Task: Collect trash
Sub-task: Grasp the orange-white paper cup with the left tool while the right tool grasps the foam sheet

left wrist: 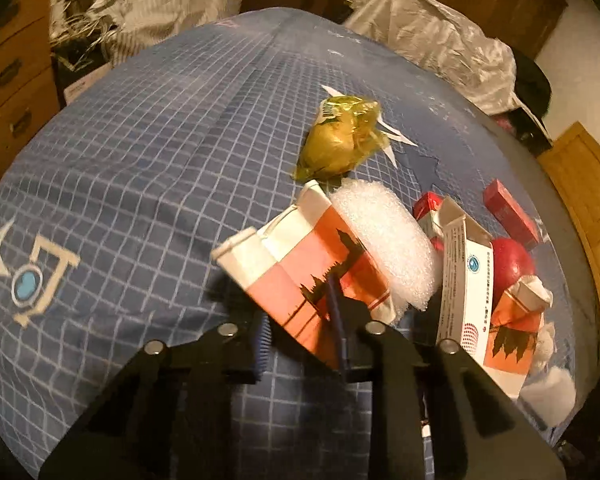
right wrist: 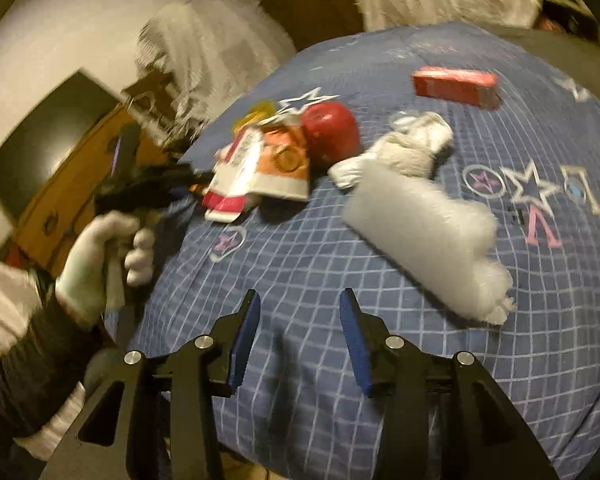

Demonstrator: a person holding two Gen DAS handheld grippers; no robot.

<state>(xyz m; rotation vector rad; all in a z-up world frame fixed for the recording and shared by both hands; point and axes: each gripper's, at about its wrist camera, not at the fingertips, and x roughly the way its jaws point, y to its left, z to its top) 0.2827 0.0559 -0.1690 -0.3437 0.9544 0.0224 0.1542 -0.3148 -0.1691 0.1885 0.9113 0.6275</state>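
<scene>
Left gripper (left wrist: 300,336) clamps an orange-and-white carton (left wrist: 300,268) on the blue bedspread (left wrist: 140,160); white foam (left wrist: 384,240), a yellow wrapper (left wrist: 340,140) and further cartons crowd right. Right gripper (right wrist: 296,336) hangs open, empty.

The left gripper (left wrist: 300,320) is clamping an orange-and-white carton (left wrist: 300,276) between its blue-padded fingers (left wrist: 261,340), the carton tilting above the blue checked bedsheet (left wrist: 140,168). Touching the carton on its right, a white foam piece (left wrist: 388,236) is lying against it. Just beyond the carton, a crumpled yellow wrapper (left wrist: 340,140) is resting on the sheet. Right of the foam, a white printed box (left wrist: 464,280) is standing beside a red apple (left wrist: 512,260), with a red box (left wrist: 508,212) lying farther off.
</scene>
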